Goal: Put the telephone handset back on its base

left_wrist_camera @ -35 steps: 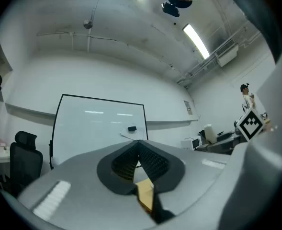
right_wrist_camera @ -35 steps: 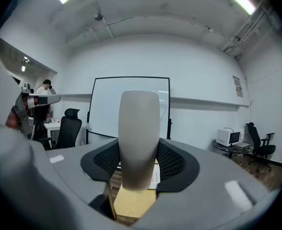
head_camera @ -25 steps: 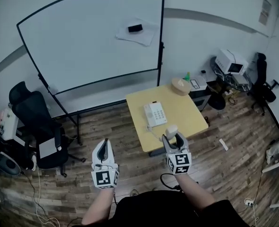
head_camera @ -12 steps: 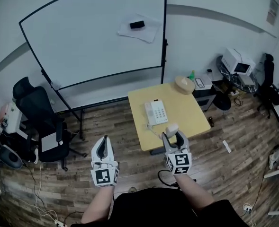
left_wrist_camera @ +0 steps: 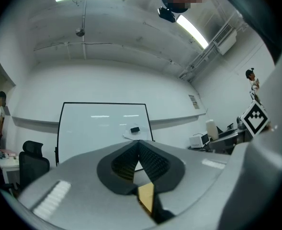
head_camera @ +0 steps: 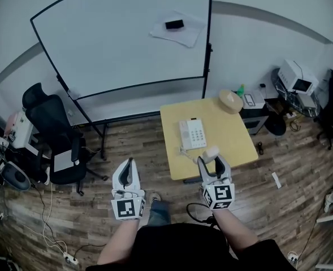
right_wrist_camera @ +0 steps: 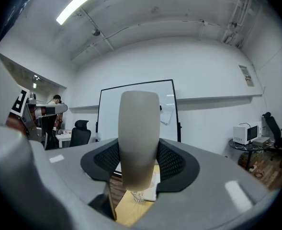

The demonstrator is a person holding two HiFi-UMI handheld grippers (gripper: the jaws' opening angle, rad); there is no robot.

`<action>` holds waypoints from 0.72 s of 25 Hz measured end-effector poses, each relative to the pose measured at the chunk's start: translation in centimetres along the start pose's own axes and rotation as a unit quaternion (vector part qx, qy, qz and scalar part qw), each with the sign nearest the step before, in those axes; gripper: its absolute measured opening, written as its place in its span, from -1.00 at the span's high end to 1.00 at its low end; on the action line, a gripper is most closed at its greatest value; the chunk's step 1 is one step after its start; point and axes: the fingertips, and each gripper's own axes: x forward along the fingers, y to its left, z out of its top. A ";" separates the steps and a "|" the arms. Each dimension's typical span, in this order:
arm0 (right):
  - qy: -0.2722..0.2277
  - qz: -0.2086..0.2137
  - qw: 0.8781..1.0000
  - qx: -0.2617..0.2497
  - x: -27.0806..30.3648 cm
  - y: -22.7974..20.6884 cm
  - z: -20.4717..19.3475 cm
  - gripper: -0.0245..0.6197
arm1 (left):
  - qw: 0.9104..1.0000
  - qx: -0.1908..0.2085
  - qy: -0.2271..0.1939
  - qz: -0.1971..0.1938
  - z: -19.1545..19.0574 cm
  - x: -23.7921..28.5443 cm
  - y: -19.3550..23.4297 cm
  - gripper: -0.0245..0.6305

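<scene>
A white telephone base with a keypad lies on the small yellow table. My right gripper hovers over the table's near edge, shut on the pale handset, which stands upright between the pads. In the right gripper view the handset fills the gap between the black pads of the right gripper, with its coiled cord below. My left gripper hangs over the wooden floor left of the table, jaws together and empty. In its own view, the left gripper shows pads meeting.
A large whiteboard on a stand is behind the table. A black office chair is at the left beside cluttered equipment. A round beige object sits at the table's far corner. A printer and another chair stand at the right.
The whole scene has slid rightward in the head view and a shoe now shows below. The right gripper still holds the handset near the table's front edge; the left stays shut.
</scene>
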 end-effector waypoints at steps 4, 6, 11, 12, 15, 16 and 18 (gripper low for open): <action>0.004 -0.002 1.000 -0.004 1.7 -0.7 -0.4 0.20 | 1.000 -0.005 0.001 0.001 -1.3 2.1 0.5 0.93; 0.006 -0.003 1.000 -0.008 3.1 -0.9 -0.7 0.20 | 1.000 -0.009 -0.003 -0.004 -2.1 3.8 1.2 0.93; 0.020 -0.009 1.000 -0.016 7.4 -1.1 -1.2 0.20 | 1.000 -0.020 0.006 -0.015 -5.1 9.0 3.2 0.93; 0.022 -0.011 1.000 -0.018 8.5 -1.2 -1.1 0.20 | 1.000 -0.020 0.005 -0.018 -5.5 10.3 3.7 0.93; 0.026 -0.016 0.999 -0.025 12.0 -1.3 -0.8 0.20 | 0.999 -0.021 -0.010 -0.032 -5.9 14.6 5.2 0.93; 0.027 -0.019 0.999 -0.026 13.0 -1.3 -0.8 0.20 | 0.999 -0.024 -0.013 -0.036 -6.1 15.8 5.7 0.93; 0.030 -0.028 0.999 -0.028 15.0 -1.4 -0.8 0.20 | 0.999 -0.032 -0.011 -0.040 -7.0 17.9 6.8 0.93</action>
